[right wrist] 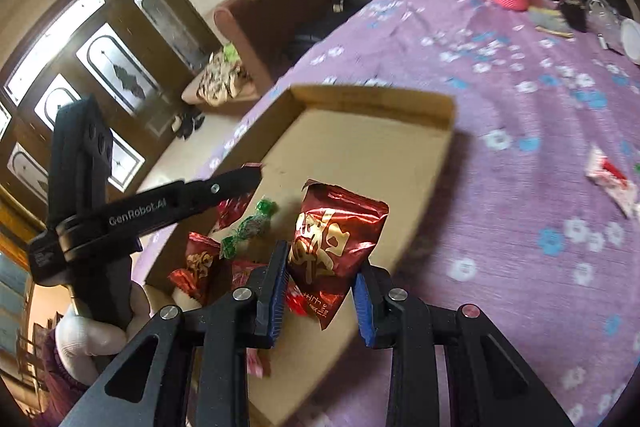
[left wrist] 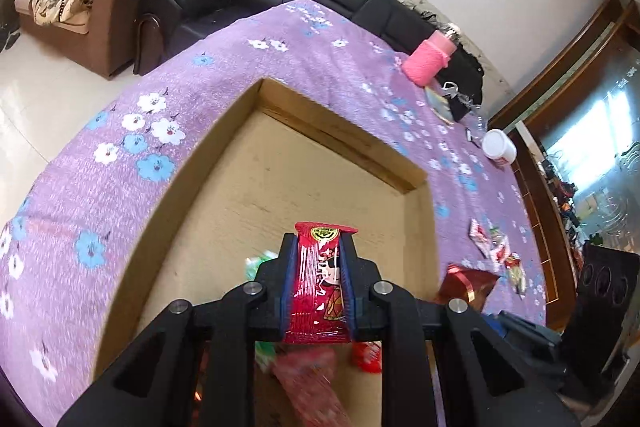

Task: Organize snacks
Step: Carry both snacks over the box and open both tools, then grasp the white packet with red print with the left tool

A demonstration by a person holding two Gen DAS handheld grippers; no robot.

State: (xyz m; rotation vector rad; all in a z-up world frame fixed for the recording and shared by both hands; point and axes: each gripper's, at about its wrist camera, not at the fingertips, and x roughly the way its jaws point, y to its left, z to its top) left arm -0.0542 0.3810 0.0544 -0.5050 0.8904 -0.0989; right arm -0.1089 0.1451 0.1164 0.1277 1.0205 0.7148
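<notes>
Left wrist view: the left hand-held gripper (left wrist: 319,269) clamps a red snack packet (left wrist: 318,291) between its blue pads (left wrist: 289,283), poised above the open cardboard box (left wrist: 304,163). Blurred wrappers lie in the box beneath the jaws. The box rests on a table covered by a purple floral cloth (left wrist: 120,155). To its right, a dark red foil packet (left wrist: 466,285) and small white-and-red packets (left wrist: 490,239) lie on the cloth.

Right wrist view: the left hand-held gripper (right wrist: 250,177) reaches over the box's left wall. The right hand-held gripper (right wrist: 322,285), jaws parted, frames a dark red foil packet (right wrist: 334,247) with gold lettering; contact on the right pad cannot be determined. Green-wrapped candies (right wrist: 250,225) lie in the box (right wrist: 376,99).
</notes>
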